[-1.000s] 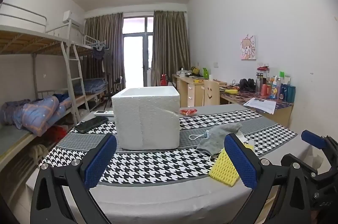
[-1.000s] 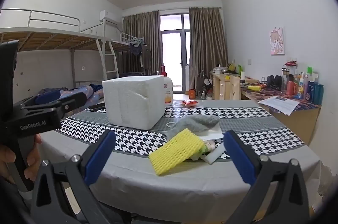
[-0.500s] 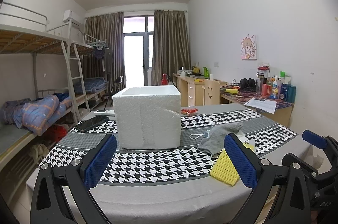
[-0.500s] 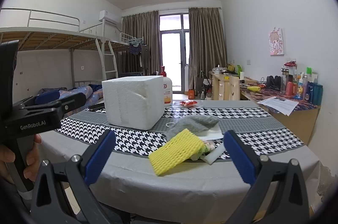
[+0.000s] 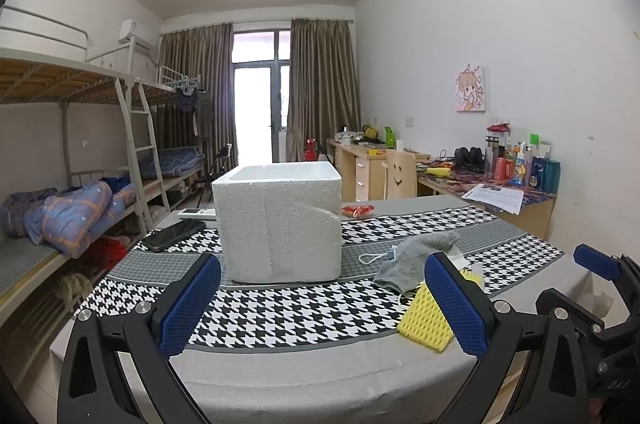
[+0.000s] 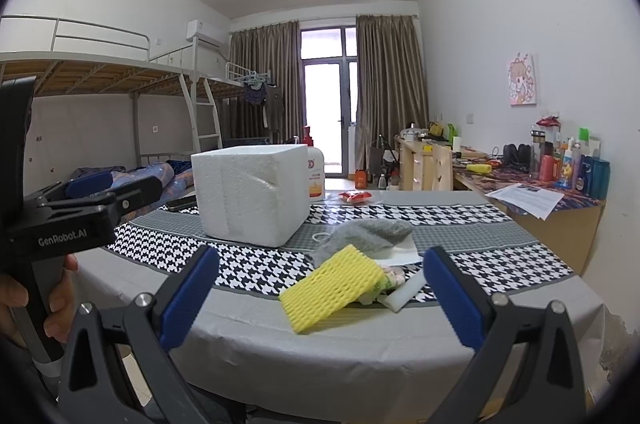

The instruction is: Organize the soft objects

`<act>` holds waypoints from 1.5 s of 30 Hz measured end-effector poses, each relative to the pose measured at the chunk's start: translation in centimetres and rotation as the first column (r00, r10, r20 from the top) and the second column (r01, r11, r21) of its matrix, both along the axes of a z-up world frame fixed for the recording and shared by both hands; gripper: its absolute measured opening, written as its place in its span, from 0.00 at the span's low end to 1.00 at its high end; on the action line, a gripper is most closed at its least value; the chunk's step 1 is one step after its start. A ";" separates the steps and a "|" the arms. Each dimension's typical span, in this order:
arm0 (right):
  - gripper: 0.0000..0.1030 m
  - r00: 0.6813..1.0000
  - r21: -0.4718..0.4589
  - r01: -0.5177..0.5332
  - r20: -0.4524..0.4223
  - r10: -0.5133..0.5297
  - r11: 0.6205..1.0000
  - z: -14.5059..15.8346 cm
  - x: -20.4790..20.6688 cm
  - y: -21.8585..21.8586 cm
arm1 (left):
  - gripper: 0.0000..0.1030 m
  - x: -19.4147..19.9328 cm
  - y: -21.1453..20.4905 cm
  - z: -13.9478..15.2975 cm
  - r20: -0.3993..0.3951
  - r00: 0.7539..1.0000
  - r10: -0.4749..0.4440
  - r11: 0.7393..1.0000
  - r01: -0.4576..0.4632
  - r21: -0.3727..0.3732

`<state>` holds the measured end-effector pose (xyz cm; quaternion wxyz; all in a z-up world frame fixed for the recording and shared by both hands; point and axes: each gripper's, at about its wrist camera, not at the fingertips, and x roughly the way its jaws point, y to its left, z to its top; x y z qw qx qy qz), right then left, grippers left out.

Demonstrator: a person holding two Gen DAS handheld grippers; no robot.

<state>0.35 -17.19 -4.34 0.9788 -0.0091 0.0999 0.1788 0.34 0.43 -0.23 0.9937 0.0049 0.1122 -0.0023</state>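
A white foam box point(image 5: 280, 220) point(image 6: 252, 198) stands open-topped on the houndstooth-covered table point(image 5: 280, 308). To its right lie a grey sock point(image 5: 416, 258) point(image 6: 368, 234), a yellow foam net sleeve point(image 5: 424, 322) point(image 6: 336, 286) and a white foam block point(image 6: 402, 298). My left gripper point(image 5: 322, 300) hovers open before the table's near edge, facing the box. In the right wrist view my right gripper point(image 6: 320, 298) is open, nothing between its fingers, with the yellow sleeve just beyond them. The left gripper body point(image 6: 72, 216) shows at the left, held by a hand.
A black phone point(image 5: 174, 229), a remote point(image 5: 196, 212) and a red snack packet point(image 5: 358, 210) lie on the table's far side. A white bottle point(image 6: 316, 174) stands behind the box. Bunk beds line the left wall; cluttered desks point(image 5: 492, 184) run along the right wall.
Both views have shifted only slightly; the box and soft items sit a touch closer. Both grippers stay open and hold nothing.
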 end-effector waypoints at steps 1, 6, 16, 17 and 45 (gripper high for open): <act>1.00 1.000 -0.001 0.001 0.000 -0.001 1.000 0.0 0.0 0.0 | 0.99 0.0 0.0 0.0 -0.002 1.000 0.002 1.000 -0.002 0.001; 1.00 1.000 -0.001 0.002 0.000 -0.002 1.000 0.0 0.1 0.0 | 0.99 0.1 -0.1 0.1 -0.004 1.000 0.000 1.000 0.000 0.002; 1.00 1.000 0.004 0.011 0.004 -0.011 1.000 0.0 0.2 -0.2 | 0.99 0.4 0.2 0.1 -0.006 1.000 -0.001 1.000 0.001 -0.002; 1.00 1.000 0.002 0.016 0.008 -0.016 1.000 0.1 0.2 -0.2 | 0.99 0.4 0.2 0.1 -0.008 1.000 -0.001 1.000 0.001 -0.002; 1.00 0.999 0.001 0.039 0.011 -0.039 0.999 0.0 0.9 0.1 | 0.99 1.1 0.6 0.1 -0.015 1.000 -0.017 1.000 0.017 -0.009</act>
